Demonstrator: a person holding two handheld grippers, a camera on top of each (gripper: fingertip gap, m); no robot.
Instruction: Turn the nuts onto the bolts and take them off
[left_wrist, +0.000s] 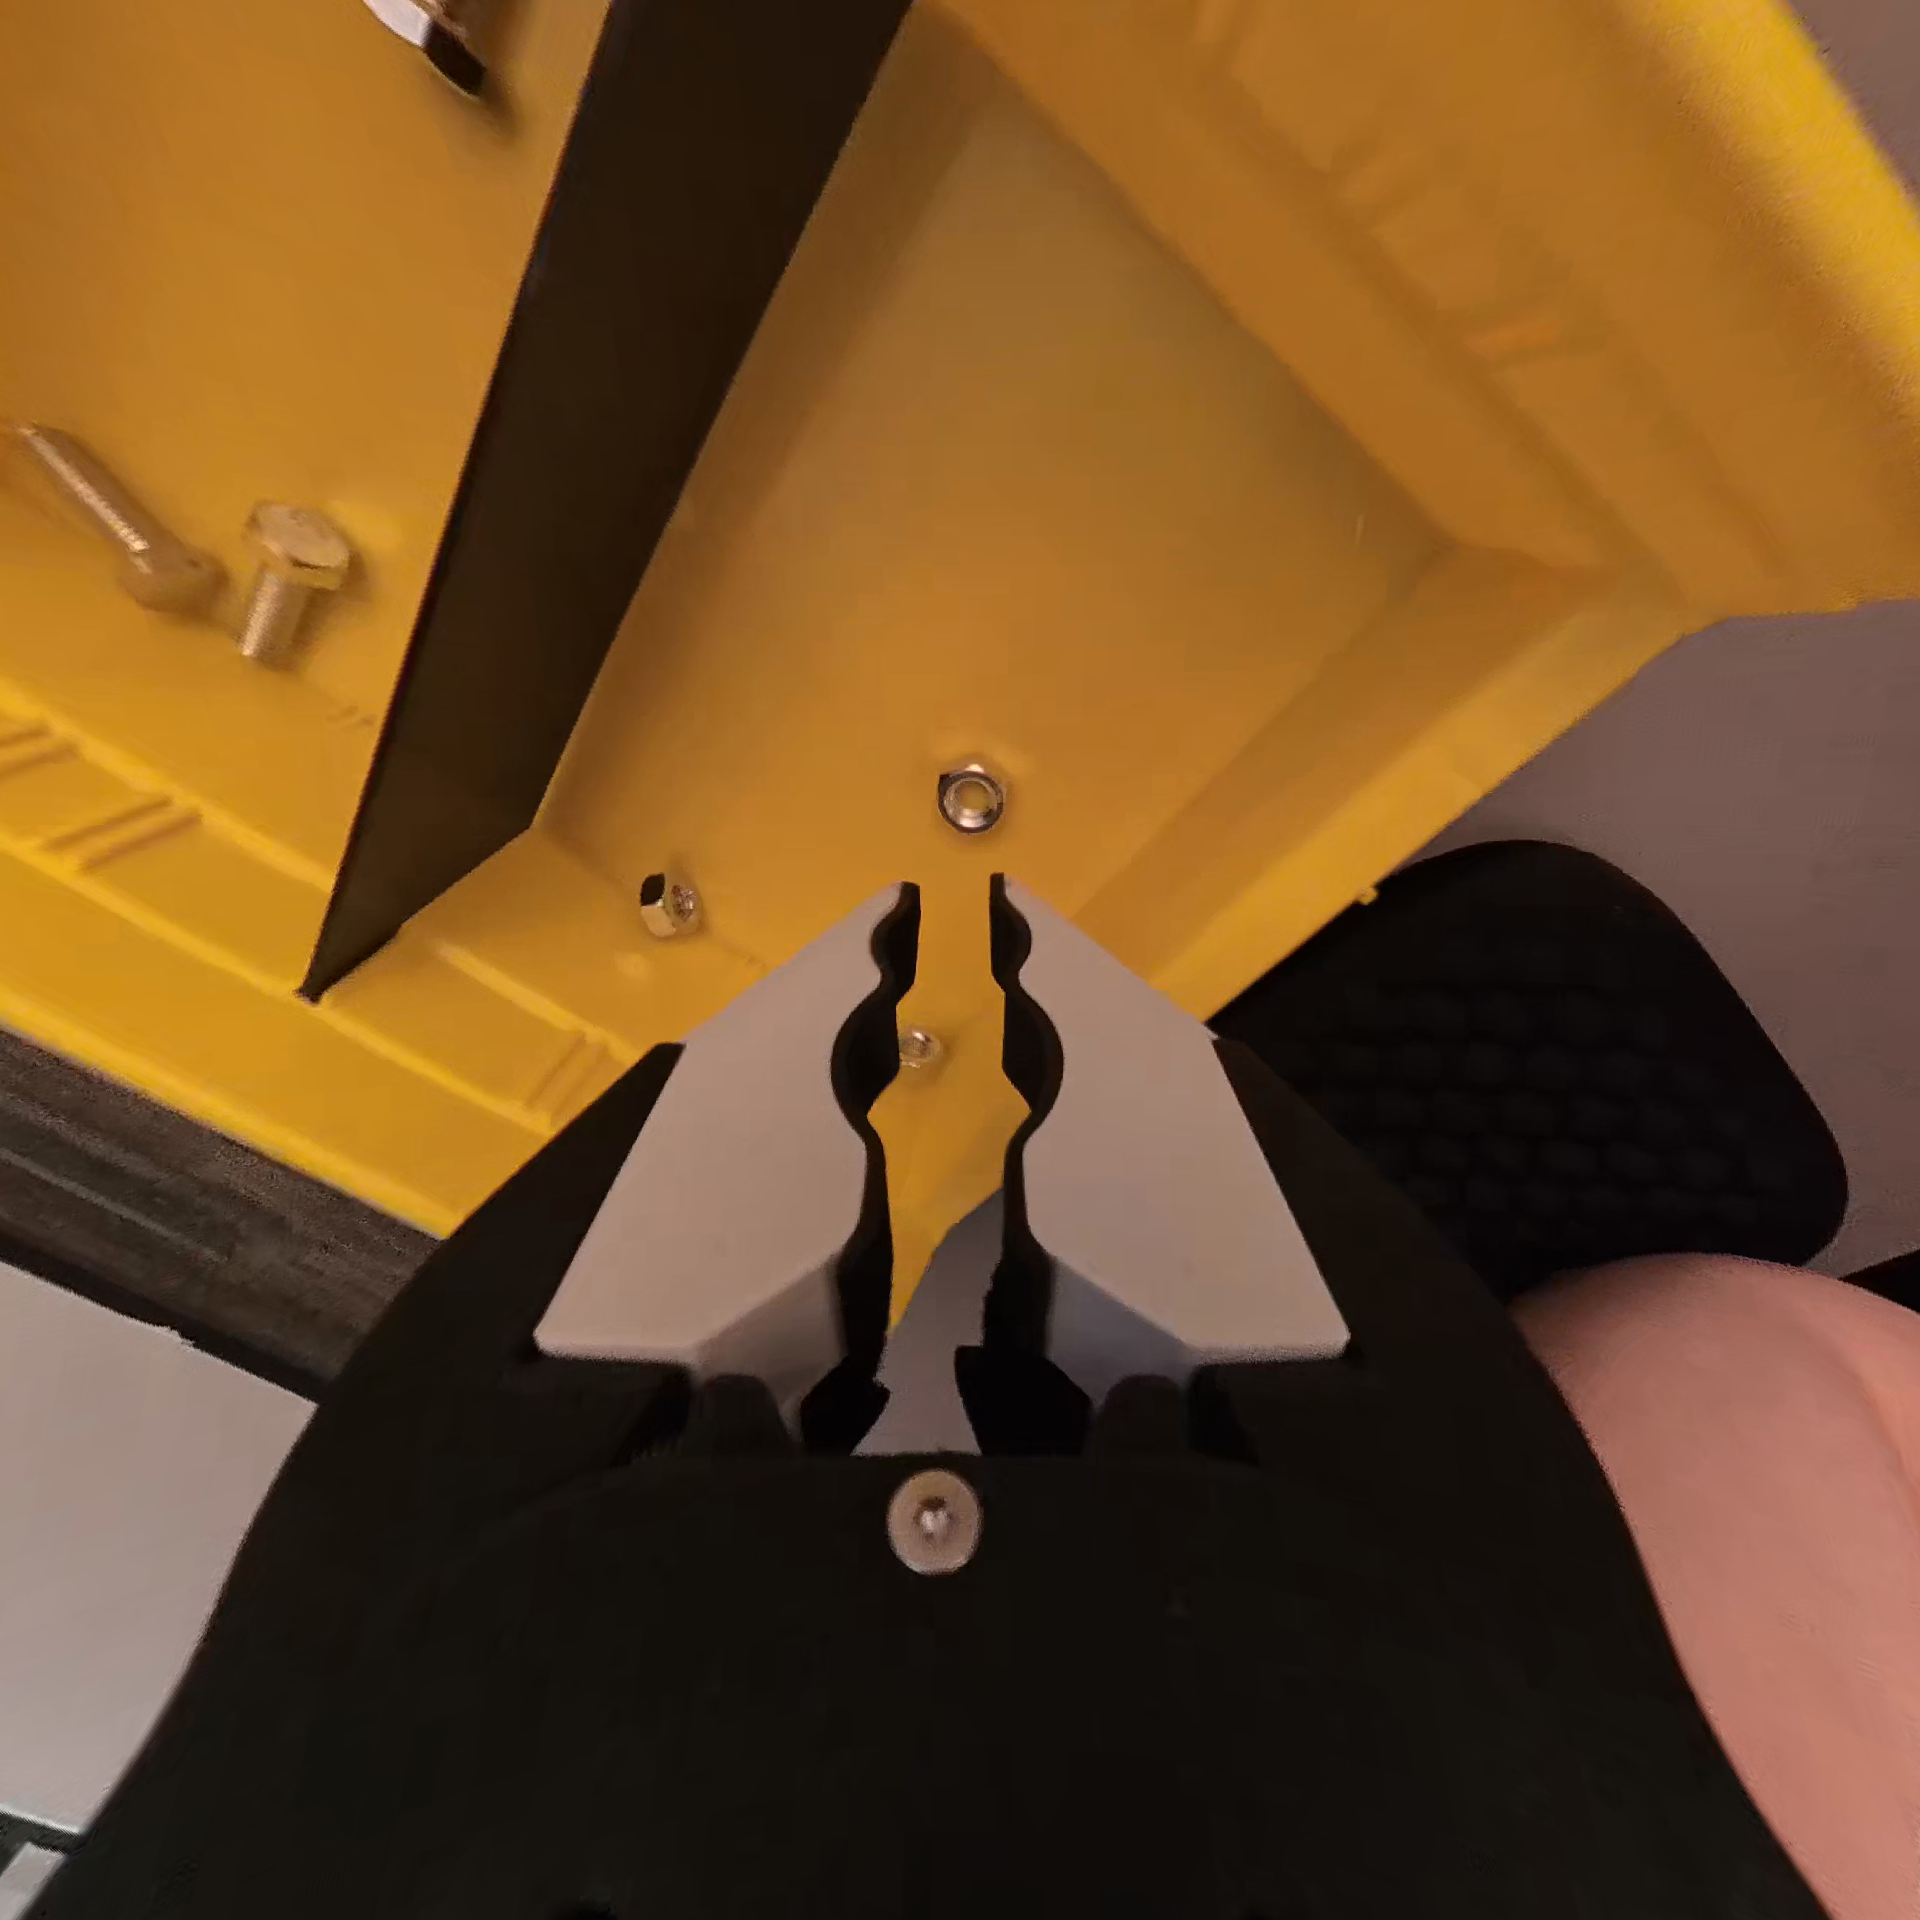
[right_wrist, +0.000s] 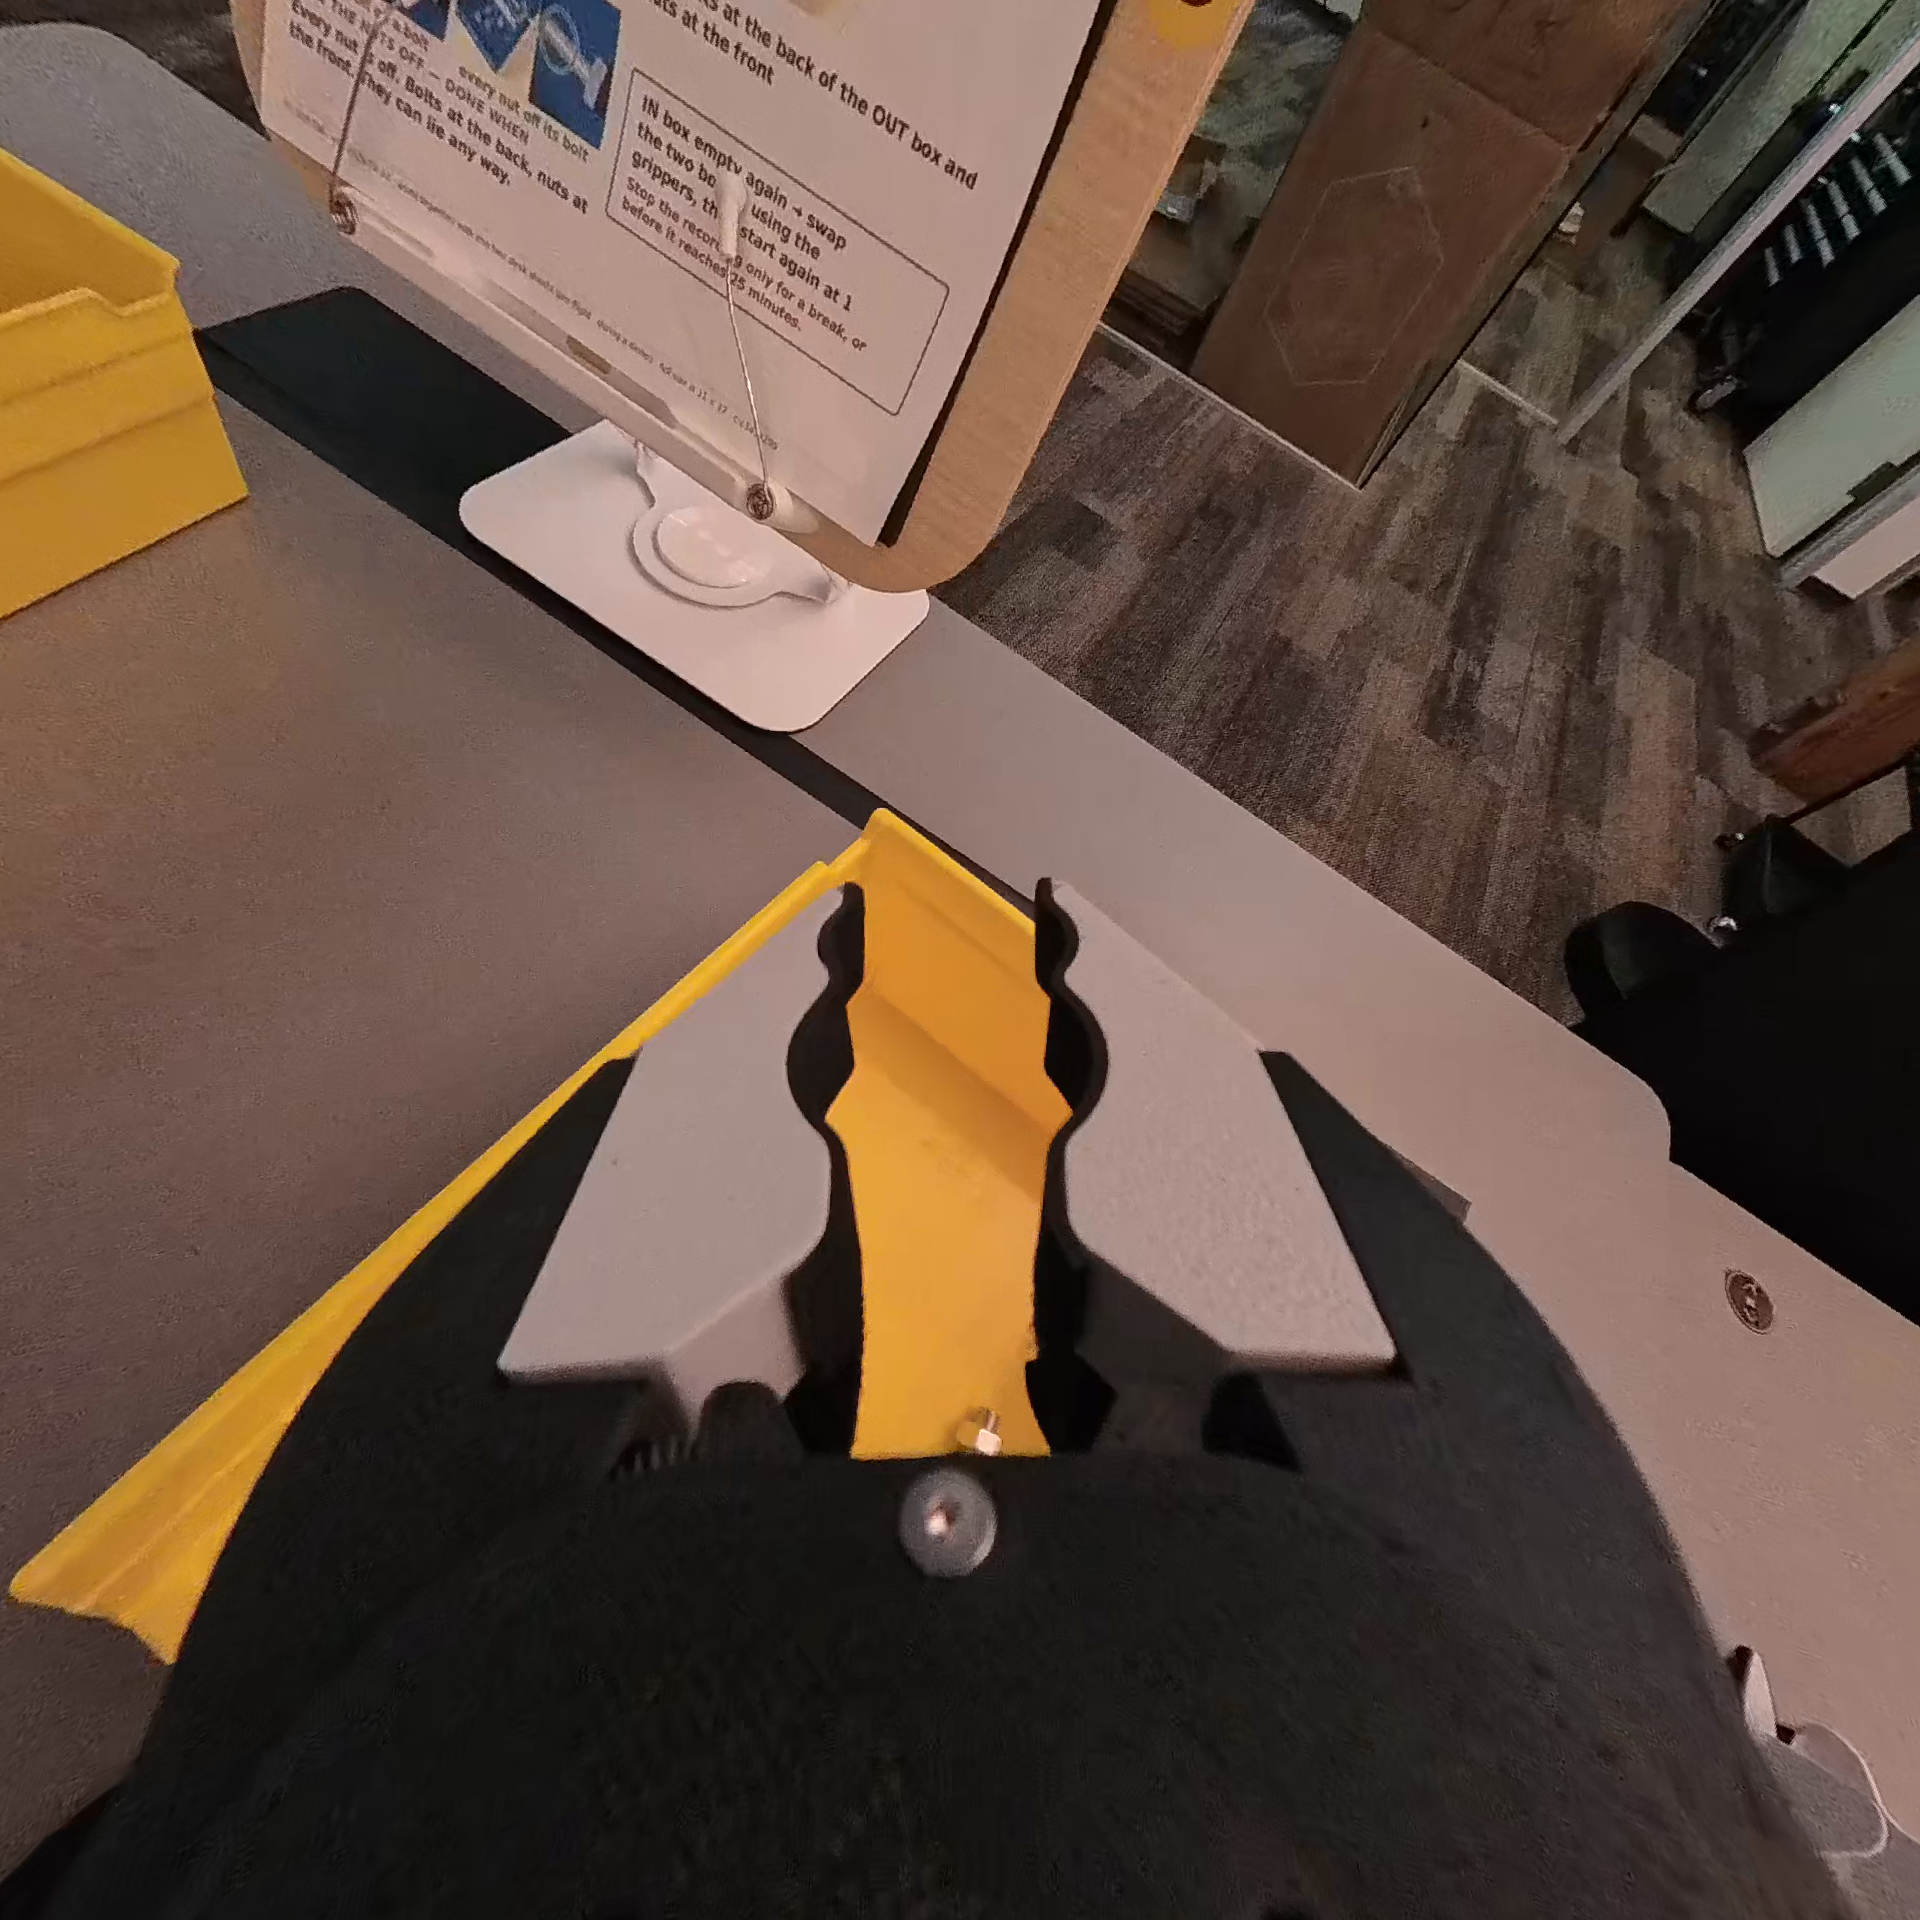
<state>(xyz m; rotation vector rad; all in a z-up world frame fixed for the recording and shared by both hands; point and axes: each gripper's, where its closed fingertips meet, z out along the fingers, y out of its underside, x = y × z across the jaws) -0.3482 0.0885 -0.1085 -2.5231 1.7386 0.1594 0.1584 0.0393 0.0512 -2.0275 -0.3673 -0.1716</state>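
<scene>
In the left wrist view, a yellow bin (left_wrist: 1039, 468) fills most of the frame, split by a black divider (left_wrist: 582, 499) that runs from the top edge down toward the bin's near wall. Left of the divider lie a long brass-coloured bolt (left_wrist: 99, 514) and a short hex-head bolt (left_wrist: 286, 582), their heads almost touching; a third piece of silver hardware (left_wrist: 436, 36) is cut off at the top edge. Right of the divider, on the bin floor near its front wall, sit three nuts: a small hex nut (left_wrist: 670, 904) close to the divider's foot, a tiny nut (left_wrist: 918, 1047) seen through the gap between the fingers, and a silver nut (left_wrist: 971, 800) lying flat just beyond the fingertips. The left gripper (left_wrist: 956, 888) has its fingers nearly together, a narrow slit between them, holding nothing. A black mesh chair (left_wrist: 1538, 1060) lies beyond the bin's right corner.

In the right wrist view, a second yellow bin (right_wrist: 94, 405) stands at the table's left edge, well apart. An instruction card on a white stand (right_wrist: 696, 582) rises at the table's far edge. The right gripper (right_wrist: 951, 894) hovers over a corner of a yellow bin (right_wrist: 156, 1538), fingers moderately spread and empty. A small bolt with a nut (right_wrist: 982, 1436) lies on the bin floor, low between the finger bases, touching neither.
</scene>
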